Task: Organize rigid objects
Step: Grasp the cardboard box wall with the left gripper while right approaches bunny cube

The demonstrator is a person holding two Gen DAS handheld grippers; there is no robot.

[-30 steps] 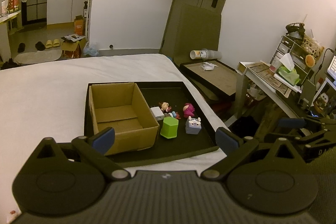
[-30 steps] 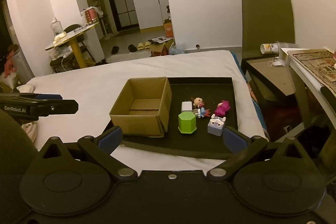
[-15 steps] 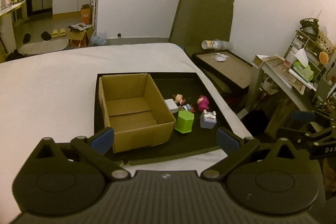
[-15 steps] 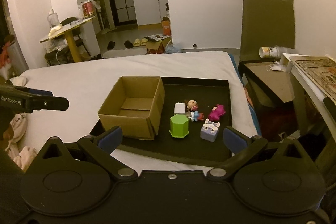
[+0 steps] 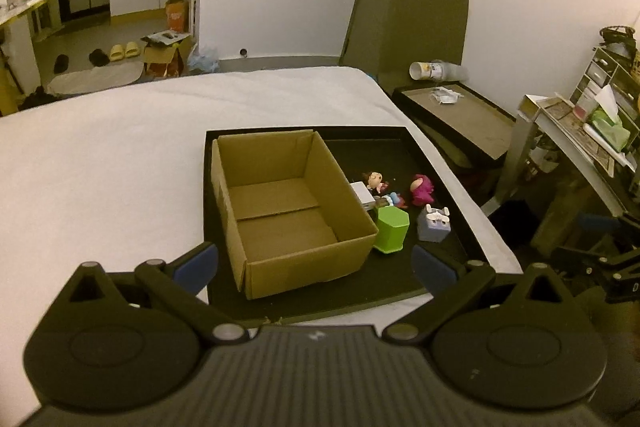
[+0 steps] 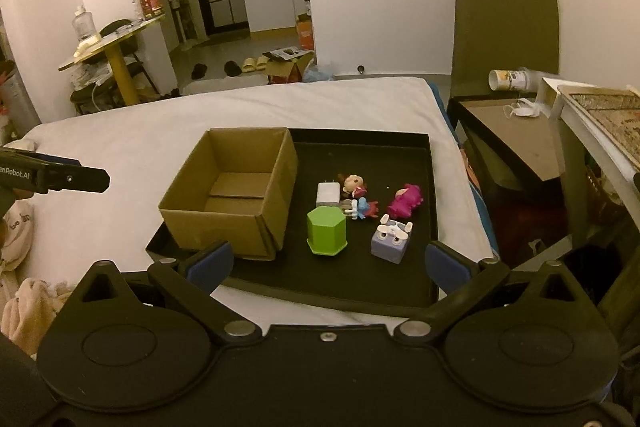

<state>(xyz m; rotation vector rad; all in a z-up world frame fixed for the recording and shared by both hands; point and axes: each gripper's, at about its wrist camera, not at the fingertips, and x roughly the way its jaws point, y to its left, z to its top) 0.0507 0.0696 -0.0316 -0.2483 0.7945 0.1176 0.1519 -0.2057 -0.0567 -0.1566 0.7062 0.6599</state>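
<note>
Both left tongs (image 5: 315, 263) and right tongs (image 6: 327, 260) are matte black plastic with round pivot discs, silver screws, angled link arms, blue-padded fingertips (image 6: 211, 260); white "GenRobot.AI" lettering shows on the left one.

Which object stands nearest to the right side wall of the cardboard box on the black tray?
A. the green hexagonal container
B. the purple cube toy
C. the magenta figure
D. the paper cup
A: the green hexagonal container stands right beside the cardboard box, while the purple cube toy and magenta figure lie farther right.
</note>
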